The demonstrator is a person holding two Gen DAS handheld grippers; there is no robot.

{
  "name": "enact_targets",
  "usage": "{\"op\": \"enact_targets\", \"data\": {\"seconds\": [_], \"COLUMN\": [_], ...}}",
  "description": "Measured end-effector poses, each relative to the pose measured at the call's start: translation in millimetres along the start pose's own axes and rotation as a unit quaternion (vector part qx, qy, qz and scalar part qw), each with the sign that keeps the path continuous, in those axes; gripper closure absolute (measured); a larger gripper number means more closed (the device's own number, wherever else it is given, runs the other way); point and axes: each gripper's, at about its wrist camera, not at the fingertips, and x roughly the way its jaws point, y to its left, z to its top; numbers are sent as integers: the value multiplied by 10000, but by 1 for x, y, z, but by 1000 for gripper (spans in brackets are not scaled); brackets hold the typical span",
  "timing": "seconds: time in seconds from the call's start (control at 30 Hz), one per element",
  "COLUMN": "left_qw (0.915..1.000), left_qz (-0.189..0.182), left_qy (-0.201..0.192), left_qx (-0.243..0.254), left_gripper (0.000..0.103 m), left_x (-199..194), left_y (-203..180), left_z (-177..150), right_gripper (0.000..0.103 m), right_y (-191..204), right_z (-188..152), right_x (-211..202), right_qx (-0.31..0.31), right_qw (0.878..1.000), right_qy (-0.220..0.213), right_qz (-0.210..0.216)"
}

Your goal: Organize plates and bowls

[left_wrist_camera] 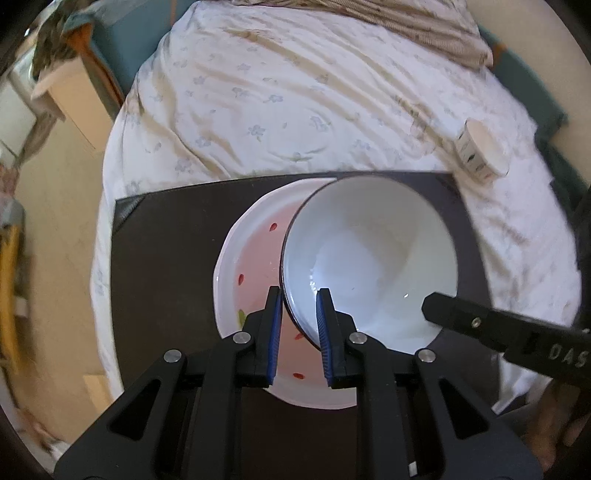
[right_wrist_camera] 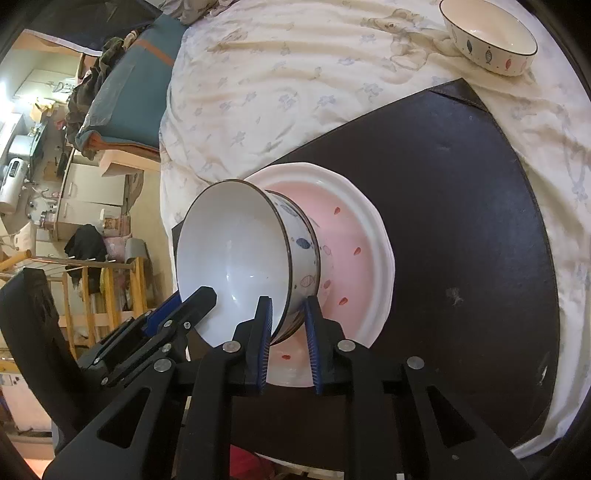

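A white bowl (left_wrist_camera: 373,258) with a dark rim and fish pattern is held tilted over a pink plate (left_wrist_camera: 255,266) with red seed marks, which lies on a dark mat (left_wrist_camera: 159,258). My left gripper (left_wrist_camera: 298,295) is shut on the bowl's near rim. My right gripper (right_wrist_camera: 287,306) is shut on the opposite rim of the same bowl (right_wrist_camera: 236,254), above the plate (right_wrist_camera: 351,251). The right gripper's finger (left_wrist_camera: 454,306) shows in the left wrist view. A second fish-pattern bowl (right_wrist_camera: 491,37) rests on the bedsheet beyond the mat (right_wrist_camera: 461,206).
The mat lies on a white floral bedsheet (left_wrist_camera: 288,96) over a bed. A striped blanket (left_wrist_camera: 417,26) lies at the far end. The second bowl (left_wrist_camera: 480,151) sits right of the mat. Cabinets and a wooden rack (right_wrist_camera: 107,295) stand off the bed's left.
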Motion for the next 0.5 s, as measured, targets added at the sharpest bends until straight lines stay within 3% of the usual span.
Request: {"op": "enact_targets", "data": {"seconds": [0.27,0.5], "left_qw": [9960,9928], "left_qz": [-470,-636], "left_qy": [-200,-221], "left_qx": [-735,-987], "left_gripper": [87,87], "left_x": [-9,-9], "left_y": [30,43], "left_z": [7,15], "right_gripper": [82,82], "right_y": [5,3], "right_z": [-1,8], "right_x": [-23,-25], "right_qx": [-228,-272], "right_qw": [9987,9973], "right_qy": [-457,-674], "right_qz": [61,39]}}
